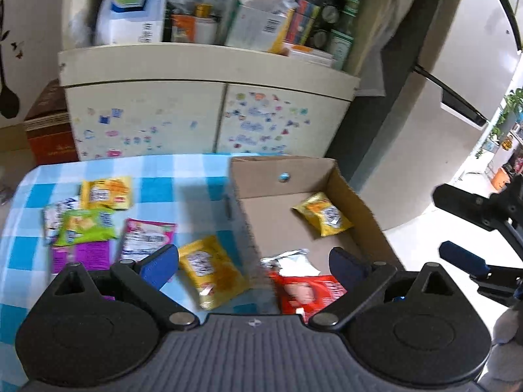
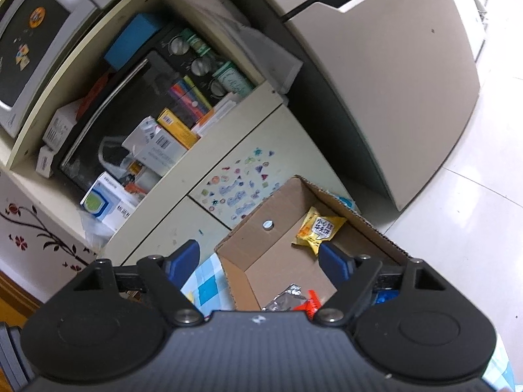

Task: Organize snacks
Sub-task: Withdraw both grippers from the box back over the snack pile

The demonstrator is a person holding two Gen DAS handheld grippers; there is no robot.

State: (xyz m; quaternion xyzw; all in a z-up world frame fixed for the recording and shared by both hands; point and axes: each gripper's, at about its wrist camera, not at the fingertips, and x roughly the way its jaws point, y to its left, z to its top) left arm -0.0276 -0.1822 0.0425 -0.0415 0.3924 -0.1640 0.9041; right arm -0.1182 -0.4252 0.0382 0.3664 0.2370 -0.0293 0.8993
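An open cardboard box (image 1: pixel 359 202) stands on the right of the blue checked tablecloth (image 1: pixel 183 176). Inside lie a yellow snack packet (image 1: pixel 323 213), a red packet (image 1: pixel 307 290) and a silver wrapper (image 1: pixel 287 259). On the cloth lie another yellow packet (image 1: pixel 212 269), a pink one (image 1: pixel 145 236), a green one (image 1: pixel 86 227), a purple one (image 1: pixel 81 254) and a yellow one (image 1: pixel 106 192). My left gripper (image 1: pixel 255 261) is open and empty above the box's left wall. My right gripper (image 2: pixel 261 261) is open and empty above the box (image 2: pixel 248 235), with the yellow packet (image 2: pixel 318 228) ahead.
A cream cabinet (image 1: pixel 209 114) with stickered doors stands behind the table, its shelf crowded with boxes and bottles. A grey fridge (image 1: pixel 441 98) stands at the right over a white tiled floor (image 2: pixel 457 228). A red-brown carton (image 1: pixel 49 124) sits at the left.
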